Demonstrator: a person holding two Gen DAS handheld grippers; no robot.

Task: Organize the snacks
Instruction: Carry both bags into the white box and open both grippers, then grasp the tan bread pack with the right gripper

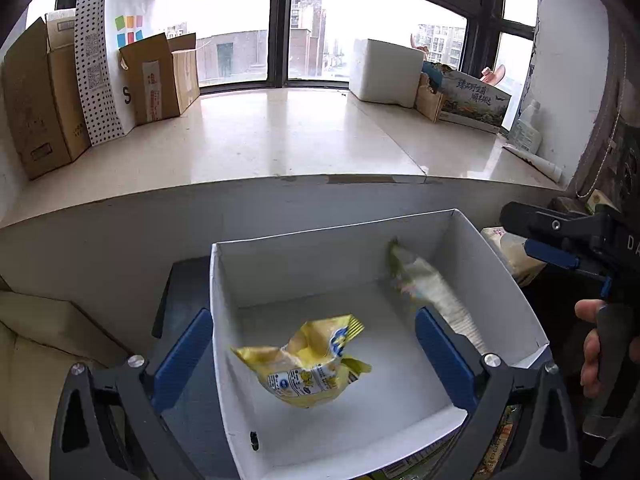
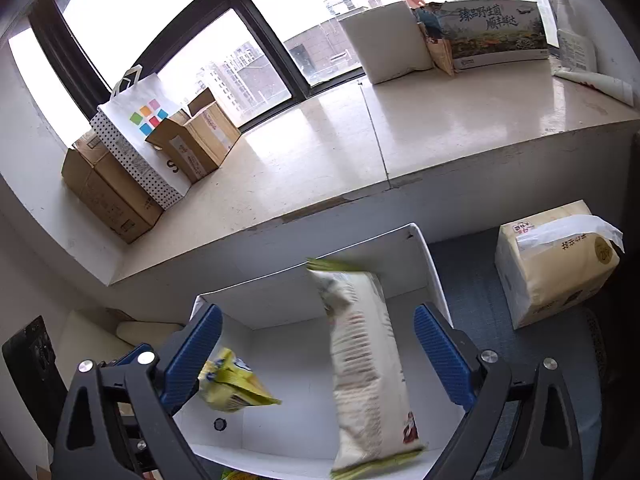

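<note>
- the yellow snack packet (image 1: 310,364) sits over the floor of the white box (image 1: 496,264), crumpled and slightly blurred, between the pads of the left gripper (image 1: 316,356) but touching neither. it looks to be in free fall or just landing, so it could bounce or settle upside down against the wall.
- the long white snack pack (image 2: 364,356) is streaked with blur in the right wrist view, tilted with its lower end near the front rim of the box. its length is the risk: if that end catches the rim, the pack may tip out over the front edge instead of sliding in.
- the right gripper (image 2: 320,356) has its jaws spread wide with nothing pressed between them; the left gripper is likewise wide apart and grips nothing. neither tool can correct a bad landing without a fresh grasp.
- the 2 grippers work close together over 1 box, so a hasty reach for a stray packet could knock the thin card wall or shove the box.
- the tissue pack (image 2: 556,268) stands just beside the box on the right, and a packet spilling that way might lodge between them.
</note>
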